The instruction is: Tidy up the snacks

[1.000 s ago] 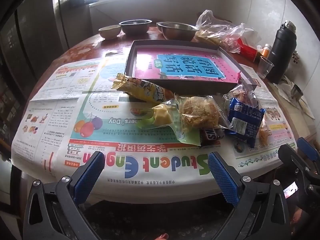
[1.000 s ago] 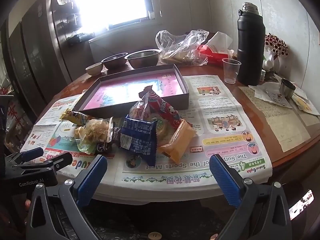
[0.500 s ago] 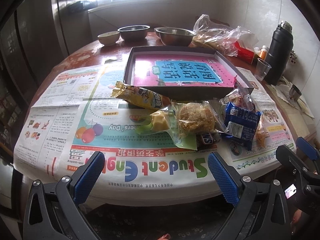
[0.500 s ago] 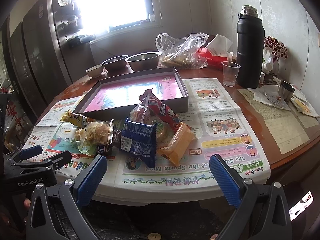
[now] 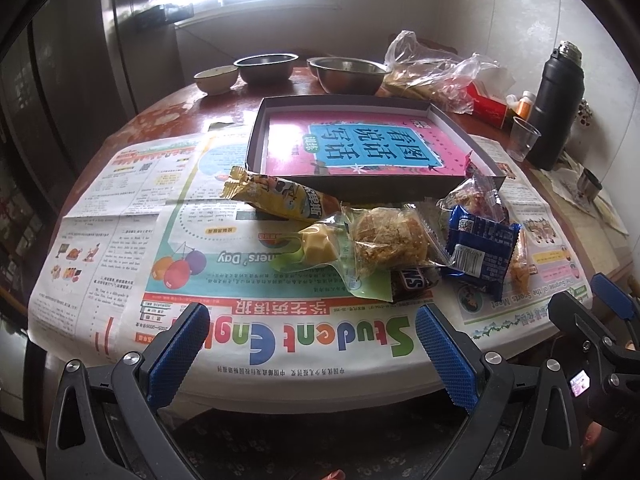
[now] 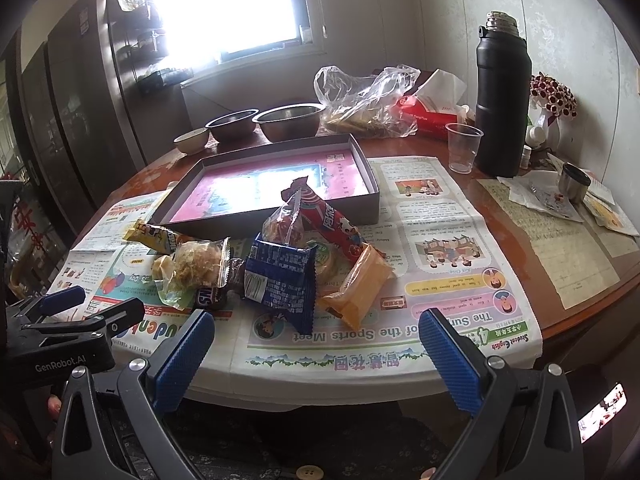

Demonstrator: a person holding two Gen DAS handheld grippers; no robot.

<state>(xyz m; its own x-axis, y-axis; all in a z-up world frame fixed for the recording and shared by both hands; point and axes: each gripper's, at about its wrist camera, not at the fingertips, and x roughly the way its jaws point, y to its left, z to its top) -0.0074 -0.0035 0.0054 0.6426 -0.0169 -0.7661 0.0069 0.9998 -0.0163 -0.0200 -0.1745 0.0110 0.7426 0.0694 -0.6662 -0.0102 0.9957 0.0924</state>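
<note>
A heap of snack packets lies on newspaper in front of a shallow dark box (image 5: 360, 188) with a pink sheet inside. The heap holds a yellow bar (image 5: 280, 196), a clear pack of floss cake (image 5: 384, 238), a blue packet (image 5: 480, 252), a Snickers bar (image 6: 210, 296), a red stick packet (image 6: 332, 224) and an orange packet (image 6: 356, 284). My left gripper (image 5: 312, 344) is open and empty at the table's near edge, short of the heap. My right gripper (image 6: 316, 354) is open and empty, also at the near edge. The box (image 6: 280, 220) shows in the right wrist view too.
Behind the box stand two steel bowls (image 5: 348, 76), a small ceramic bowl (image 5: 216, 78), a plastic bag (image 6: 364, 100) and a red tissue pack (image 6: 428, 116). A black flask (image 6: 502, 96), a plastic cup (image 6: 462, 146) and a small metal cup (image 6: 574, 182) stand at the right.
Both grippers have risen slightly and tilted, so the table sits lower in view. The snacks and box have not moved. Both grippers stay open.
</note>
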